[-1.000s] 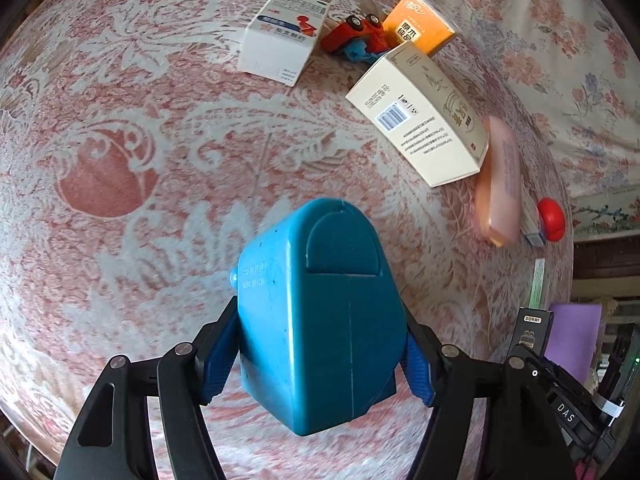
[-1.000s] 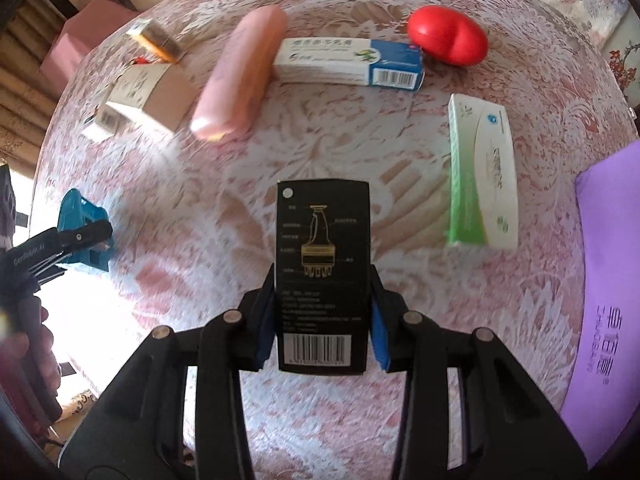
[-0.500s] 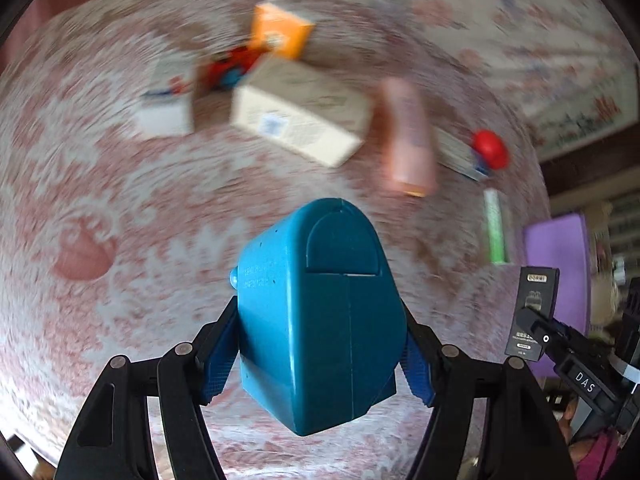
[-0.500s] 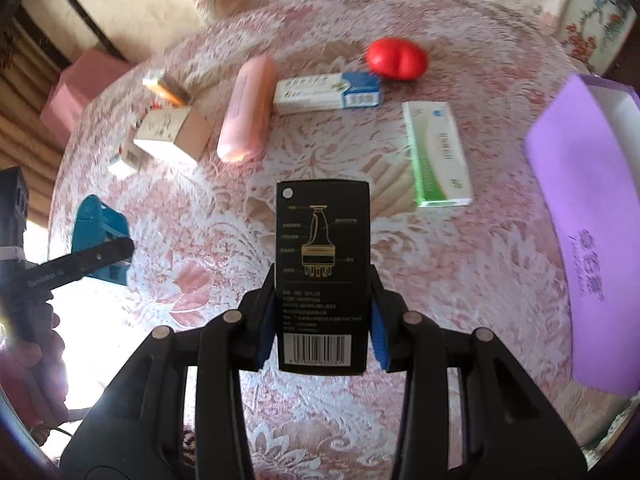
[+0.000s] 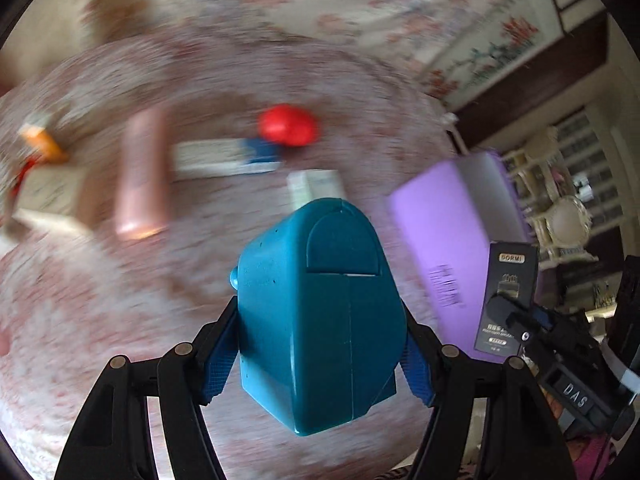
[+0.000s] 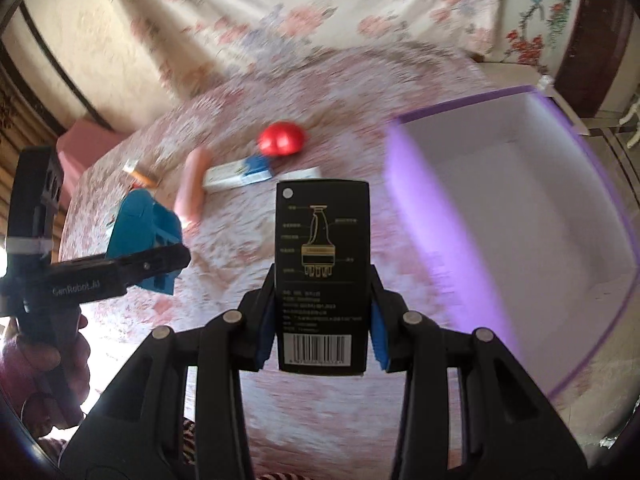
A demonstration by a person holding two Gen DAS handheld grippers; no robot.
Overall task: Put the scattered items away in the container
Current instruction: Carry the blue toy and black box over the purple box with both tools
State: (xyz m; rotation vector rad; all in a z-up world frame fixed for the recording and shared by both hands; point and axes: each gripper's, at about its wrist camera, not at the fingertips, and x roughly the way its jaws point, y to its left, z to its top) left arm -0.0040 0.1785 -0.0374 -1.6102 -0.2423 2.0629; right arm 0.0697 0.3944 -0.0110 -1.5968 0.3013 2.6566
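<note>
Two grippers are loaded, each carried above the round table (image 6: 168, 300) and its pink-and-white patterned cloth. Left gripper (image 5: 320, 356): jaws closed against the sides of a teal plastic case (image 5: 316, 320), held clear of the cloth. Right gripper (image 6: 322, 312): jaws closed on an upright black carton (image 6: 322, 276) with a gold line drawing and a barcode at its lower end.

Left wrist view: the purple box (image 5: 436, 240) shows mainly its outer wall at the table's right edge, with the black carton in front of it. Right wrist view: the same box is seen from above, its white interior open; this view also shows the left gripper side-on and the hand (image 6: 44, 364) holding it.

Farther across the cloth, blurred in both views, lie a green-and-white carton (image 5: 316, 186), a pink cylindrical tube (image 5: 142, 180), a white-and-blue carton (image 5: 228, 156) and, just beyond it, a red rounded object (image 5: 288, 126). Only the left wrist view shows a beige carton (image 5: 48, 196) near the left edge; an orange carton (image 5: 42, 142) lies behind it.
</note>
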